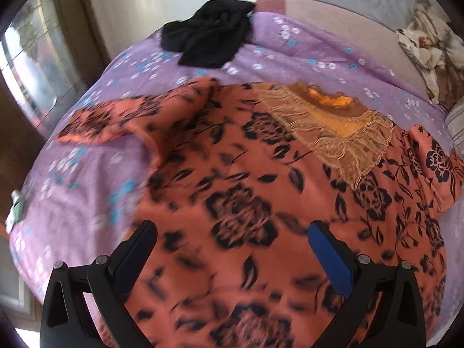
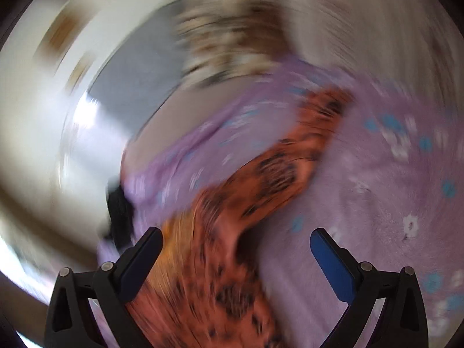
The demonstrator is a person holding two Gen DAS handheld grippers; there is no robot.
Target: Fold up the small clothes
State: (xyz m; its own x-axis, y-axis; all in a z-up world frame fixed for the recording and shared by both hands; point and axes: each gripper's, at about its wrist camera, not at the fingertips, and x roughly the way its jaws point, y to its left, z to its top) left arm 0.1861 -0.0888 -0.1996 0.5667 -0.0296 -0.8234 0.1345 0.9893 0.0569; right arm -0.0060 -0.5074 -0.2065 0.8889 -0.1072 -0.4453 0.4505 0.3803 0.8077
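Note:
An orange top with black flowers (image 1: pixel 232 191) lies spread flat on a purple flowered bedspread (image 1: pixel 87 191). Its neck has a tan fringed lace yoke (image 1: pixel 339 133). One sleeve (image 1: pixel 101 121) stretches left, the other (image 1: pixel 435 162) right. My left gripper (image 1: pixel 232 232) is open and empty above the lower body of the top. My right gripper (image 2: pixel 236 237) is open and empty; its view is badly blurred and shows a sleeve of the orange top (image 2: pixel 275 168) running away from the jaws over the purple bedspread (image 2: pixel 391 203).
A black garment (image 1: pixel 208 32) lies bunched at the far edge of the bed. A brown and cream patterned cloth (image 1: pixel 432 52) sits at the far right. A window (image 1: pixel 32 66) is at the left. A small pale green item (image 1: pixel 16 206) lies at the bed's left edge.

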